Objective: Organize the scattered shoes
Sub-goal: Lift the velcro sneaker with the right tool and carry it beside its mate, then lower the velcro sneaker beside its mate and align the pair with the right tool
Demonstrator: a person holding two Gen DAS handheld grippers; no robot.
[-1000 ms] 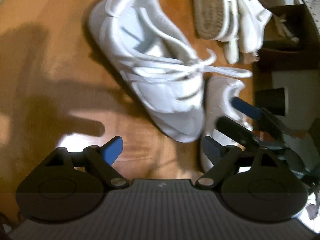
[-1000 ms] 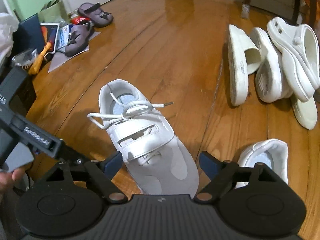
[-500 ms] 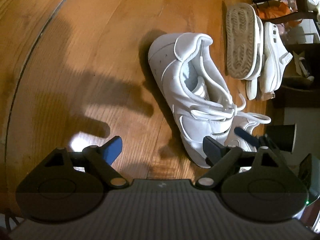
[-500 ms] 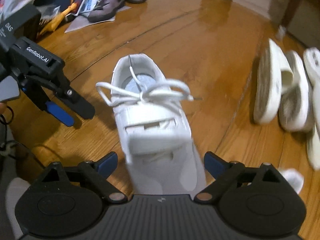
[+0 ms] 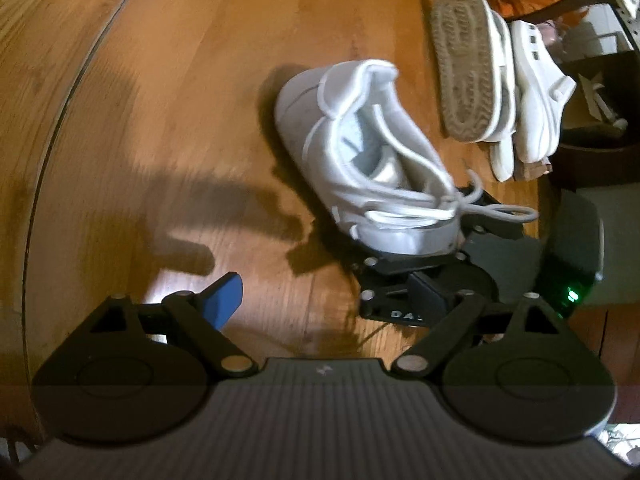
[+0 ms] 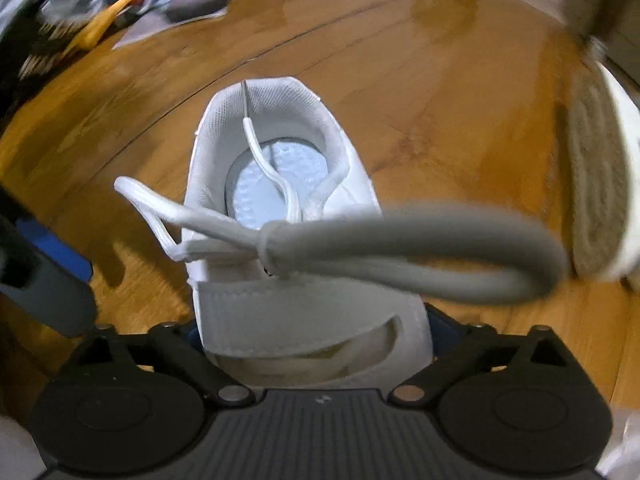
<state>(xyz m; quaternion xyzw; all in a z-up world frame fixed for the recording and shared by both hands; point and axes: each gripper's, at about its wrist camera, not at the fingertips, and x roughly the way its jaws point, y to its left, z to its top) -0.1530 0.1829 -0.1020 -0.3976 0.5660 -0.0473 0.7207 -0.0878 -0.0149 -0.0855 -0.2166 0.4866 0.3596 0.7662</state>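
– Where's the sneaker (image 5: pixel 360 160) now?

– In the middle of the wood floor (image 5: pixel 160 120), heel towards the far side, toe nearest the person. Its lace (image 6: pixel 440 248) is tied in a bow, and one loop sticks up close to the right camera.

– And the right gripper (image 6: pixel 316 332)?

– It's at the front half of the sneaker, pointing steeply down. The jaws stand wide, one on each side of the strap. The shoe hides the pads, so I can't tell whether they press on it or only straddle it.

– The left gripper (image 5: pixel 326 298)?

– It's just left of the sneaker, near its toe end, over bare floor. The jaws are wide and opening, with nothing between them. One blue pad (image 5: pixel 224 296) shows clearly; the other is dark against the right gripper's body.

– Any other shoes?

– A few white sandals (image 5: pixel 500 80) lie to the far right, close together. One is on its side with the worn sole showing. They're well apart from the sneaker.

– Anything far left?

– Papers and an orange-handled brush (image 6: pixel 92 36), all blurred.
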